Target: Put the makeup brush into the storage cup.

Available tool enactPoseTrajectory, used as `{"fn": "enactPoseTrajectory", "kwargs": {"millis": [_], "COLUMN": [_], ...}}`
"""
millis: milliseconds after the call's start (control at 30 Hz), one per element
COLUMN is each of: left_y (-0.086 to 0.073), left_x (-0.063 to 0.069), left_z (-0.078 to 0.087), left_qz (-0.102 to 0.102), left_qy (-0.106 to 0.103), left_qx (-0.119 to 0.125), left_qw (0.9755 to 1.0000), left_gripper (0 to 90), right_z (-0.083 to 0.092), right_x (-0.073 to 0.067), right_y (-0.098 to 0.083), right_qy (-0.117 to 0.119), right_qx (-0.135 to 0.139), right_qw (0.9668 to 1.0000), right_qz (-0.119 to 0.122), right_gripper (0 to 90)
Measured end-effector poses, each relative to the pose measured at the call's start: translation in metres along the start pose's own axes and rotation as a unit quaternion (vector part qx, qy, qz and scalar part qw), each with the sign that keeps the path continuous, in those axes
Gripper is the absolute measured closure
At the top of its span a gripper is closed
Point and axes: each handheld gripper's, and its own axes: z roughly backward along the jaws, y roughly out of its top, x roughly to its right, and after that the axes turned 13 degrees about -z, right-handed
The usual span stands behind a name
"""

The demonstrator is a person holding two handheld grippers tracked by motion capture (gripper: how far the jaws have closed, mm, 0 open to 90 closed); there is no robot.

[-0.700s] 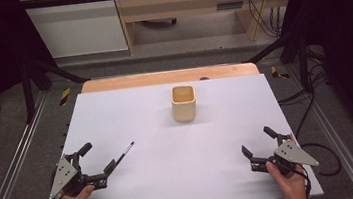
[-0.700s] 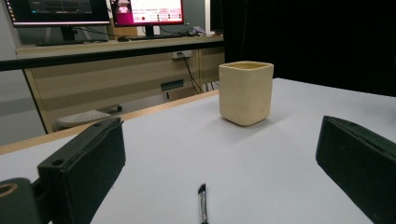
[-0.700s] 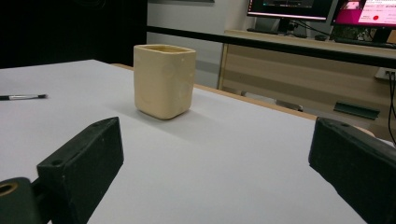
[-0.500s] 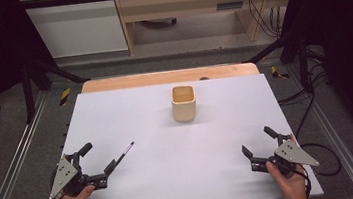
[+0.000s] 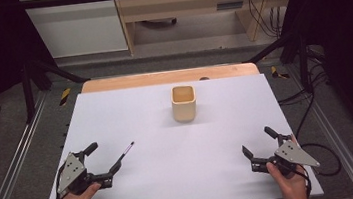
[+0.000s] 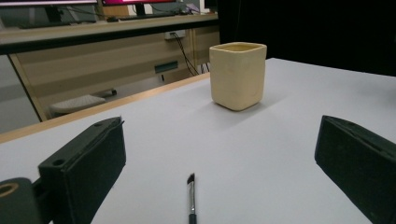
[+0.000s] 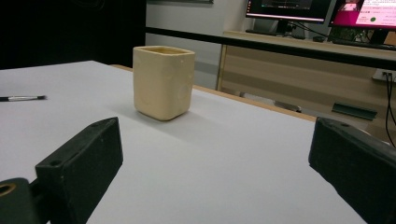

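- The white surface (image 5: 183,174) lay bare and open between my left claw (image 5: 102,160) and my right claw (image 5: 259,143), which sat well apart at its near corners.
- A cream cup (image 5: 184,103) stood upright toward the far middle, the one tall obstacle, with free room on both its sides.
- A thin brush (image 5: 123,156) lay flat between my left claw's spread jaws, its tip pointing toward the cup and well short of it.
- Nothing lay between my right claw's spread jaws; the way from there to the cup was open.
- Black frame struts (image 5: 40,69) rose beyond the surface's far corners.
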Motion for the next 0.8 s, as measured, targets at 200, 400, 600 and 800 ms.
{"fn": "enactPoseTrajectory", "kwargs": {"millis": [200, 400, 600, 800], "left_y": [0.017, 0.038, 0.05, 0.056], "left_x": [0.003, 0.003, 0.0, -0.003], "left_z": [-0.012, -0.029, -0.04, -0.05], "left_qz": [-0.016, -0.044, -0.061, -0.054], "left_qy": [-0.013, -0.046, -0.077, -0.1], "left_qx": [-0.028, -0.075, -0.114, -0.151], "left_qw": [0.9994, 0.9951, 0.9886, 0.9819], "left_gripper": [2.2, 2.1, 2.8, 2.9], "right_z": [0.0, 0.0, 0.0, 0.001], "right_x": [-0.004, -0.004, -0.003, -0.005], "right_y": [0.0, -0.001, 0.001, 0.0], "right_qy": [0.003, 0.0, -0.006, -0.007], "right_qx": [-0.003, -0.006, -0.001, -0.003], "right_qw": [0.9999, 0.9999, 0.9999, 0.9998], "right_qz": [0.015, 0.014, 0.013, 0.017], "right_gripper": [3.0, 2.9, 2.9, 2.8]}}
